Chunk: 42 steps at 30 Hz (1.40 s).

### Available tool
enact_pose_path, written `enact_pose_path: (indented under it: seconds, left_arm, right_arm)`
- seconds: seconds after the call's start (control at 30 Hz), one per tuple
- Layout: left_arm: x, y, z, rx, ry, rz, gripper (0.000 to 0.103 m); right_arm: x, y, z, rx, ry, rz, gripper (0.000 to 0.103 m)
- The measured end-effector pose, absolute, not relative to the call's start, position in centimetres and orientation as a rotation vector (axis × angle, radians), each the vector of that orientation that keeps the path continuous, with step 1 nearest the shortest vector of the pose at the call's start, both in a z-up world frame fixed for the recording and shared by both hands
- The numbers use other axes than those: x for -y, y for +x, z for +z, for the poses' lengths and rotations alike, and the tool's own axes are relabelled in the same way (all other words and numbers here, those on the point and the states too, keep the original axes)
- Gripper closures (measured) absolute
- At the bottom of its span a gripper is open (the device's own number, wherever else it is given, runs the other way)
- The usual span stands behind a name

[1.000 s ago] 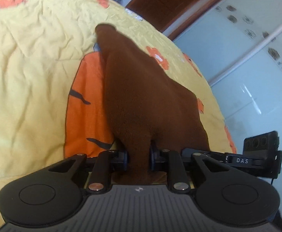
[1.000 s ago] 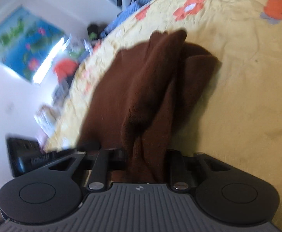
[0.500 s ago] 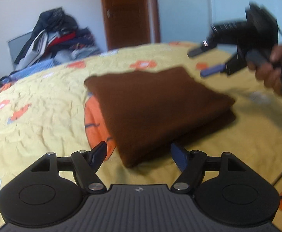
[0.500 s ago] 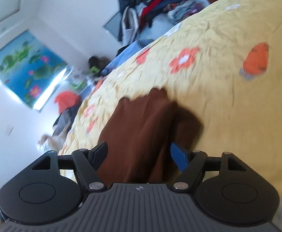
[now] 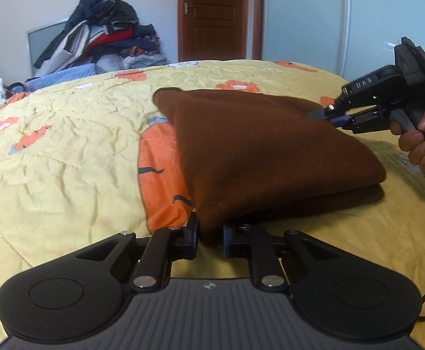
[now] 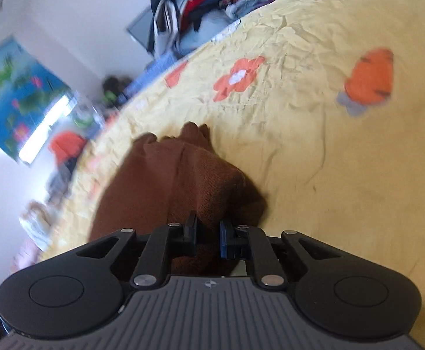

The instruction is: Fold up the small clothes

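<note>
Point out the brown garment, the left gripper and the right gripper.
brown garment (image 5: 265, 151): left wrist view, top folded layer.
left gripper (image 5: 211, 237): left wrist view, between fingertips pinching the near corner.
right gripper (image 6: 208, 234): right wrist view, between fingertips pinching fabric.

The folded garment (image 5: 265, 151) lies on the bedspread (image 5: 66, 151), with its near corner between the jaws of the left gripper (image 5: 210, 237) at the bed's near edge, while the right gripper (image 5: 326, 113) (held by a hand (image 5: 419, 137) to the right) meets the garment's far right edge. In the right wrist view the right gripper (image 6: 207, 234) has garment cloth between its jaws, the garment stretching ahead and to the left over the bedspread. Behind the bed's far left corner sits a pile of clothes (image 5: 104, 32), the door (image 5: 212, 14) stands behind the far edge, and a wardrobe panel (image 5: 305, 20) is to the door's right.
</note>
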State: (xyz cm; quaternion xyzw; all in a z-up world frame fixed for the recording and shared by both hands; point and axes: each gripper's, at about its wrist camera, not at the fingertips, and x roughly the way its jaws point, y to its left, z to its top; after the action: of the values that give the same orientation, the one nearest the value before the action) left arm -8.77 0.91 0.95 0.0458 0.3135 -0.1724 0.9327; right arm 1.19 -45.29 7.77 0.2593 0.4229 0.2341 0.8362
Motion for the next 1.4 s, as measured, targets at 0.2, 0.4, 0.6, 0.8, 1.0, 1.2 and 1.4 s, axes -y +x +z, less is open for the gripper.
enact_pose_path:
  seconds: [0.2, 0.4, 0.6, 0.8, 1.0, 1.2, 1.4]
  left_arm:
    - [-5.9, -9.2, 2.5, -0.711, -0.226, -0.469, 0.027]
    - [-7.6, -4.4, 0.1, -0.849, -0.618, -0.480, 0.030]
    - [-6.2, -4.4, 0.7, -0.889, -0.487, -0.431, 0.086]
    - [-5.9, -7.6, 2.9, -0.784, -0.332, -0.361, 0.076]
    - [0.7, -9.2, 6.1, -0.549, 0.009, -0.368, 0.040]
    - [5.8, -8.2, 1.2, -0.567, 0.238, -0.364, 0.040]
    - [4.4, -8.8, 1.1, -0.562, 0.164, -0.375, 0.038]
  right_arm:
    - [45.7, -2.5, 10.3, -0.842, 0.616, 0.532, 0.017]
    - [43.9, -4.0, 8.6, -1.010, 0.555, 0.574, 0.024]
    - [40.4, -5.4, 9.4, -1.041, 0.331, 0.618, 0.078]
    - [42.1, -6.5, 9.1, -1.005, 0.327, 0.628, 0.054]
    - [41.6, -4.6, 14.4, -0.743, 0.366, 0.538, 0.019]
    - [32.8, 3.0, 12.3, -0.883, 0.194, 0.577, 0.020]
    - [33.6, 2.9, 10.3, -0.914, 0.095, 0.601, 0.025]
